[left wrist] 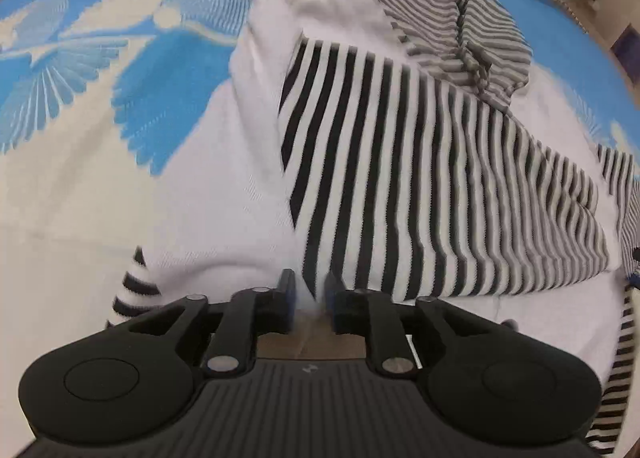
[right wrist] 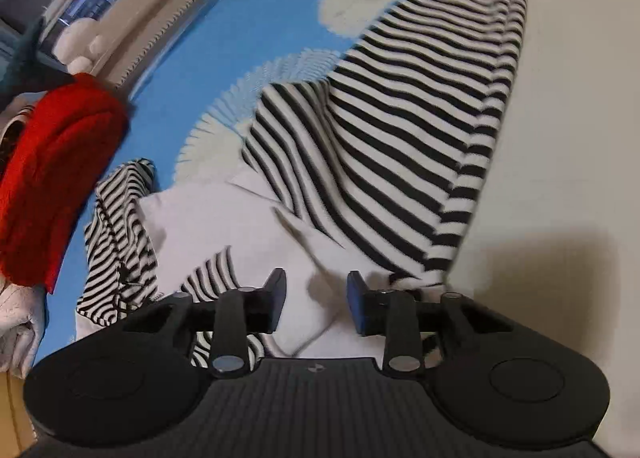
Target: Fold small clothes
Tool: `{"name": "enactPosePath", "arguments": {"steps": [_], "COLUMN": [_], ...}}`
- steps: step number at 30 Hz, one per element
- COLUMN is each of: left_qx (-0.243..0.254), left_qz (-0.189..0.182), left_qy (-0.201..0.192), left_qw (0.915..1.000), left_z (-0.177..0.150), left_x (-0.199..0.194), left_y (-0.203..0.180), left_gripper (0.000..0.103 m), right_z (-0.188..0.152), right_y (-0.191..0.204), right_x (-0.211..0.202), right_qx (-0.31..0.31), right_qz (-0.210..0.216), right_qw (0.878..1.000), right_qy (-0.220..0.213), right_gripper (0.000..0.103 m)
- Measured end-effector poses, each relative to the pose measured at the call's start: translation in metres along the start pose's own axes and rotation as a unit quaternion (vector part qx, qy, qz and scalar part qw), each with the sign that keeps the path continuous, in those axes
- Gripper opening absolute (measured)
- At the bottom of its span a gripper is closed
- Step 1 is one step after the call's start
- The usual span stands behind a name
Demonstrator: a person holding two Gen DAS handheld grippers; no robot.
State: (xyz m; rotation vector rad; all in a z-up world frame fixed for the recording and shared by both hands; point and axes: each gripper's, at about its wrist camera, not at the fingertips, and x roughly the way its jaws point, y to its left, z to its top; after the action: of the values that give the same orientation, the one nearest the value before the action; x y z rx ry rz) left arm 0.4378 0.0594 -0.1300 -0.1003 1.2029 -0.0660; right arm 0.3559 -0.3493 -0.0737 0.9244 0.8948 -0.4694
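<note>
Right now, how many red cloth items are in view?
1: a bright red knitted cloth bundle at the bed's far edge, left in the right wrist view, beyond the striped hood; more may be hidden.

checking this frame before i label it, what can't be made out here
- Left wrist view: whether the left gripper fingers pinch the garment; the white cloth there is blurred.
- Right wrist view: what lies under the right gripper; its body hides the near cloth.
- Right wrist view: the red item is cut off by the left edge.
- Left wrist view: the striped cuff is partly hidden by the gripper body.

Both wrist views look steeply down — sharing garment [left wrist: 400,162].
</note>
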Motion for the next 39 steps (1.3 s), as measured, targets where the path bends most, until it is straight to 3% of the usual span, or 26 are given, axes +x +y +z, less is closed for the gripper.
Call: {"name": "enactPosePath", "arguments": {"steps": [2,5,7,10,13,19,22,23,24,25,28,31,33,35,37,38,39], "left_qx": [0.008,0.011,0.012,0.019,0.022,0.015,0.008,0.008,0.007,0.006,-0.002,-0.014,-0.022,-0.031,-0.038,-0.042,-0.047], "left_qz": [0.007,-0.013,-0.020,-0.023,-0.026,-0.024,-0.025,-0.027,-0.028,-0.029,-0.028,-0.032,-0.035,-0.038,-0.040,-0.042,-0.044], "left_qy": [-0.005,-0.020,-0.024,-0.026,-0.029,-0.032,-0.031,-0.033,-0.034,-0.035,-0.037,-0.044,-0.050,-0.055,-0.060,-0.062,-0.063], "left_qw": [0.9999,0.9997,0.9994,0.9992,0.9990,0.9991,0.9992,0.9991,0.9990,0.9989,0.9989,0.9984,0.9979,0.9973,0.9967,0.9963,0.9959], "left_z": [0.004,0.007,0.010,0.008,0.007,0.008,0.009,0.010,0.010,0.011,0.012,0.014,0.016,0.018,0.019,0.020,0.019], "left_x": [-0.006,-0.018,-0.021,-0.024,-0.027,-0.028,-0.028,-0.029,-0.030,-0.030,-0.032,-0.039,-0.046,-0.051,-0.056,-0.058,-0.060], "left_y": [-0.006,-0.012,-0.016,-0.022,-0.022,-0.011,-0.007,-0.007,-0.006,-0.005,0.000,0.007,0.013,0.019,0.025,0.028,0.031], "left_gripper": [0.021,0.024,0.024,0.024,0.024,0.024,0.024,0.024,0.024,0.024,0.024,0.024,0.024,0.024,0.024,0.024,0.024], "right_z": [0.009,0.043,0.069,0.102,0.129,0.143,0.143,0.145,0.145,0.145,0.141,0.125,0.097,0.053,-0.001,-0.023,-0.047], "right_y": [-0.013,-0.039,-0.055,-0.079,-0.117,-0.153,-0.151,-0.150,-0.149,-0.151,-0.139,-0.062,0.001,0.060,0.113,0.133,0.152], "right_x": [-0.006,-0.015,-0.025,-0.030,-0.024,0.009,0.025,0.028,0.030,0.032,0.018,-0.019,-0.043,-0.065,-0.076,-0.076,-0.071], "right_qx": [0.015,0.036,0.026,0.003,0.019,0.059,0.067,0.062,0.060,0.068,0.080,-0.048,-0.163,-0.266,-0.353,-0.383,-0.405], "right_qz": [-0.027,-0.027,-0.029,-0.053,-0.066,-0.050,-0.034,-0.028,-0.020,-0.016,-0.048,-0.070,-0.037,0.043,0.158,0.212,0.264], "right_qw": [1.000,0.999,0.998,0.994,0.990,0.988,0.985,0.985,0.985,0.984,0.973,0.951,0.924,0.894,0.868,0.860,0.855], "right_qy": [-0.007,-0.029,-0.056,-0.099,-0.124,-0.131,-0.155,-0.158,-0.163,-0.164,-0.209,-0.297,-0.343,-0.357,-0.312,-0.264,-0.189], "right_gripper": [0.036,0.037,0.043,0.046,0.046,0.046,0.045,0.039,0.009,0.004,0.004,0.004,0.004,0.004,0.005,0.006,0.007]}}
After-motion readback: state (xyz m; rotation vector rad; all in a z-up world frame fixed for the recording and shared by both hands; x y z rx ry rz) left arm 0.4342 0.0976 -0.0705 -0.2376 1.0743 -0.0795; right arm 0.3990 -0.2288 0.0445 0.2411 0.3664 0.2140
